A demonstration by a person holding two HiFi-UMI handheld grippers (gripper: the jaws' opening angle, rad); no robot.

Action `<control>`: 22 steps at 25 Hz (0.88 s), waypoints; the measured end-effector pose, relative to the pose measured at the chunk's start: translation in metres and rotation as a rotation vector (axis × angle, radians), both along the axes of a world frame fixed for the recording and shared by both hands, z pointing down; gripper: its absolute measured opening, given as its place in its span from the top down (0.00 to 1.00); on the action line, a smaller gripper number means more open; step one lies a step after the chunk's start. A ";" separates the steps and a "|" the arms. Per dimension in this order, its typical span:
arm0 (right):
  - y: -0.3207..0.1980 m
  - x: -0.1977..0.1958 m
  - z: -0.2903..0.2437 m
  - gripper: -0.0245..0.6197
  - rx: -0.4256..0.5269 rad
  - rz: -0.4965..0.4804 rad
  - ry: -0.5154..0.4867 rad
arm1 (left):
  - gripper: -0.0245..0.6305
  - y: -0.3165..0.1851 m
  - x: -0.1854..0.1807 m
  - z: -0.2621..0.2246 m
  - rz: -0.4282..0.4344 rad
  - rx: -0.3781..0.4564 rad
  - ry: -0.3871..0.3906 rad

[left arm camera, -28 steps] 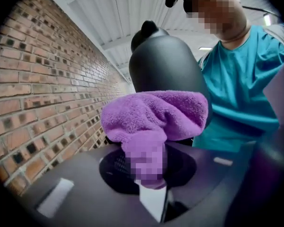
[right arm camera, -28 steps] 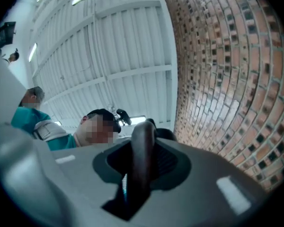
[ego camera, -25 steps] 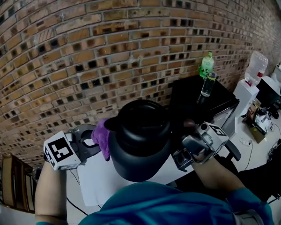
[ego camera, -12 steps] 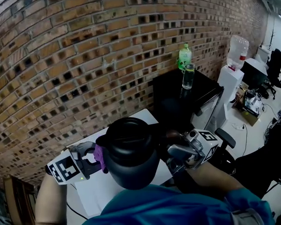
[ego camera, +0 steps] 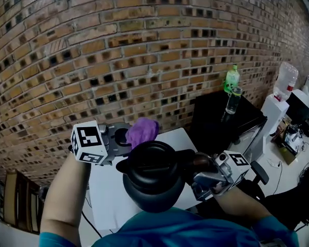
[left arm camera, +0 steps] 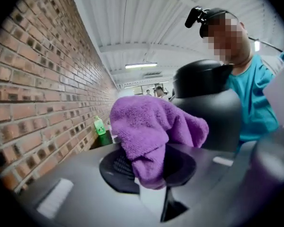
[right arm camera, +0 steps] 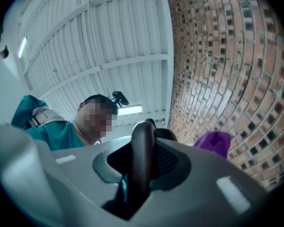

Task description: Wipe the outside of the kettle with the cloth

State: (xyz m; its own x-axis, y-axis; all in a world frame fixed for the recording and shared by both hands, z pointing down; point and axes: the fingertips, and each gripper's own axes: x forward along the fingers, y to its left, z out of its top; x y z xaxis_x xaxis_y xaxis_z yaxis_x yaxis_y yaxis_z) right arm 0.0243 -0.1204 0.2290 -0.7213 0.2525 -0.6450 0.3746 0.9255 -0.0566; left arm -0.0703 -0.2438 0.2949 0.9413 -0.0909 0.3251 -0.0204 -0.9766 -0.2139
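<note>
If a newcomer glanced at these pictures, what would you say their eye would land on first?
Most likely the big black kettle in the lower middle of the head view, its handle clamped in the right gripper. Next, the bright purple cloth pinched in the left gripper, just beyond the kettle, before the brick wall filling the background.

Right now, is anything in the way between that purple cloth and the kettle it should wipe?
Nothing visible does. The left gripper, jaws clamped on the purple cloth, holds it just past the top of the black kettle; contact can't be judged. The right gripper grips the handle.
</note>
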 end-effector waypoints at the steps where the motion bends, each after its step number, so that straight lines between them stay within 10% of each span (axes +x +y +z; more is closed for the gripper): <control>1: 0.001 -0.007 -0.001 0.82 -0.001 -0.017 0.004 | 0.83 0.003 0.006 0.001 0.024 -0.006 -0.009; 12: -0.004 0.005 -0.016 0.82 -0.039 -0.025 -0.069 | 0.83 0.040 -0.002 0.106 0.104 -0.127 -0.224; 22: -0.023 0.029 -0.018 0.82 0.005 0.163 -0.024 | 0.83 0.037 -0.057 0.058 -0.183 -0.030 0.064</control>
State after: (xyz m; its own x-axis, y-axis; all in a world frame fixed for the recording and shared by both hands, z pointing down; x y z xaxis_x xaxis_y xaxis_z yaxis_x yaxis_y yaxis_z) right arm 0.0534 -0.1435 0.2108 -0.7376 0.1371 -0.6612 0.2210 0.9743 -0.0446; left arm -0.1270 -0.2069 0.3534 0.9288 -0.2538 0.2700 -0.2112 -0.9613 -0.1770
